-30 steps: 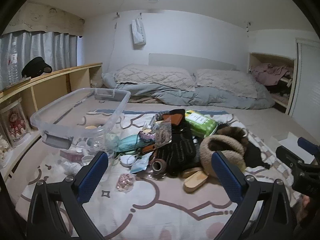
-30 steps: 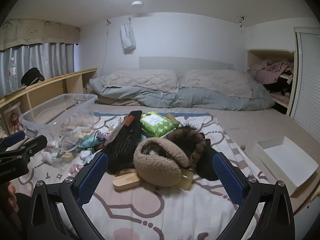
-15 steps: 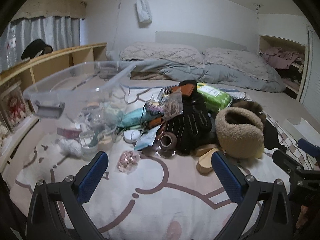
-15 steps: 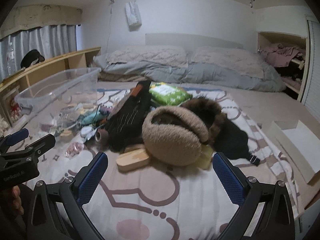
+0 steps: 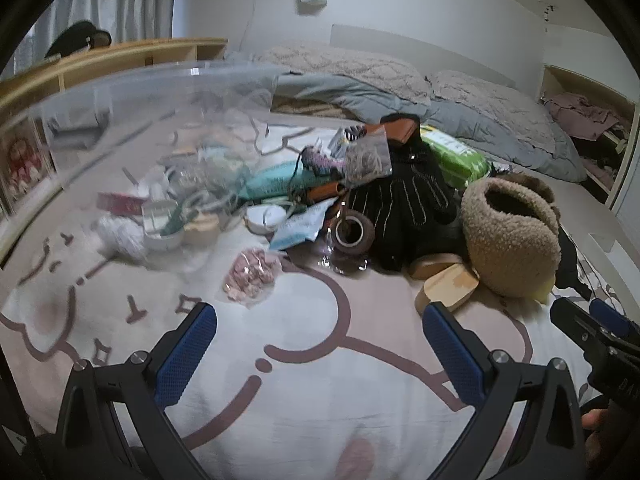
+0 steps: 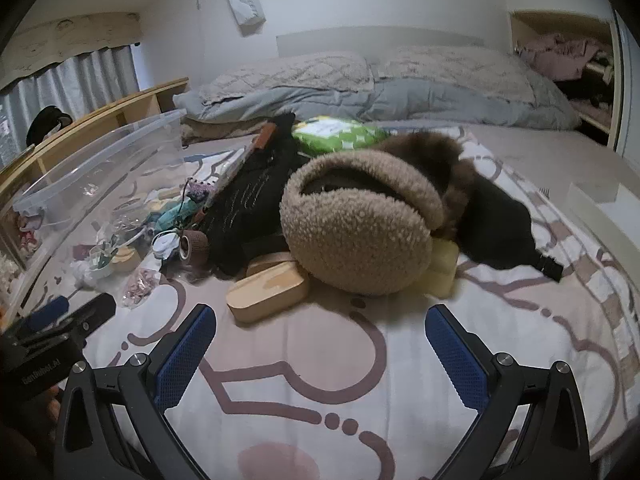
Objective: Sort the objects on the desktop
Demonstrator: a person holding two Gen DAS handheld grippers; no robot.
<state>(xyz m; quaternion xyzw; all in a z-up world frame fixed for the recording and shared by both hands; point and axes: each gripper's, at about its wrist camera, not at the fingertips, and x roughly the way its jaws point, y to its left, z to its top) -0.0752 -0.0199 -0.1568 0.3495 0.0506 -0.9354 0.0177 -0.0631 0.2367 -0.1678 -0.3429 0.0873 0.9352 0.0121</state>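
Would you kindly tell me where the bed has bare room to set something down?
The patterned sheet is free in front of the wooden case and fleece earmuffs. It is crowded from the clear bin across to the black gloves.

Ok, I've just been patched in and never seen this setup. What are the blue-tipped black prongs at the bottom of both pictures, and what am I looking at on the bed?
There is no robot arm here. A person holds one hand-held gripper in each hand, and each carries a wide-angle camera looking forward along its two fingers. The prongs are those fingers: one picture looks out from the left gripper, the other from the right gripper. Both are open and hold nothing.

On the patterned bedspread lies a pile to sort: a fuzzy tan hat, a wooden block, a black glove, a roll of tape, a green packet and a small bag of pink bits. A clear plastic bin stands on the left.
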